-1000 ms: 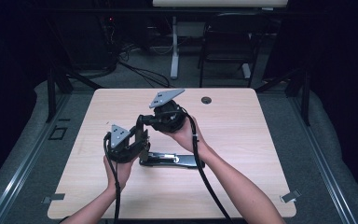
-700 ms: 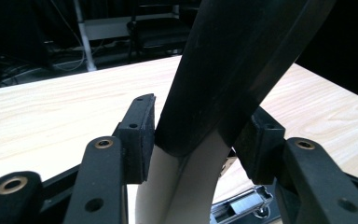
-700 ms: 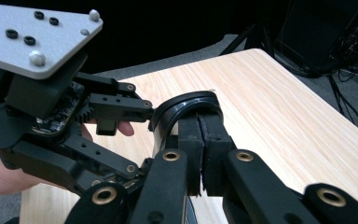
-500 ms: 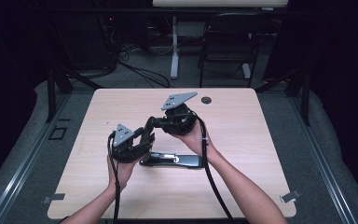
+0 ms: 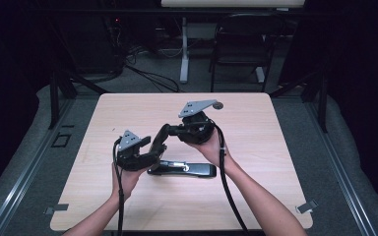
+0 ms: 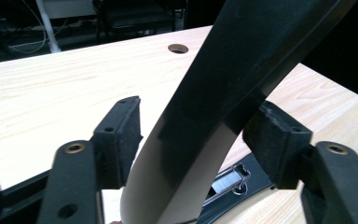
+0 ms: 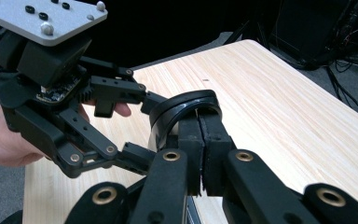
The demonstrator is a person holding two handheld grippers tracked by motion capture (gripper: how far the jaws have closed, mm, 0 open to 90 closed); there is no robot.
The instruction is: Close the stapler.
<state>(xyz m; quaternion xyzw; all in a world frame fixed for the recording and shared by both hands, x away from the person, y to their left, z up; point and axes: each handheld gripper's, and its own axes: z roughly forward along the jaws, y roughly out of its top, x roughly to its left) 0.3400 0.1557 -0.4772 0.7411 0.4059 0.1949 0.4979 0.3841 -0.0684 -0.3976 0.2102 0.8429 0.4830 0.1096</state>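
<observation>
No legible brand, label or writing is seen on any item. Nearest the person, a black stapler base (image 5: 184,169) lies flat on the tabletop (image 5: 275,147), its long axis running left to right, with a metal staple channel (image 6: 228,179) visible in the left gripper view. The stapler's black upper arm (image 5: 158,142) is raised from the base, tilting up and away. The left claw (image 5: 150,153) is set around this arm, its pads (image 6: 121,135) spread apart and not pressed on it. The right claw (image 7: 199,140) is closed tight on the arm's curved end. A round hole (image 6: 177,48) is seen farther off in the tabletop
</observation>
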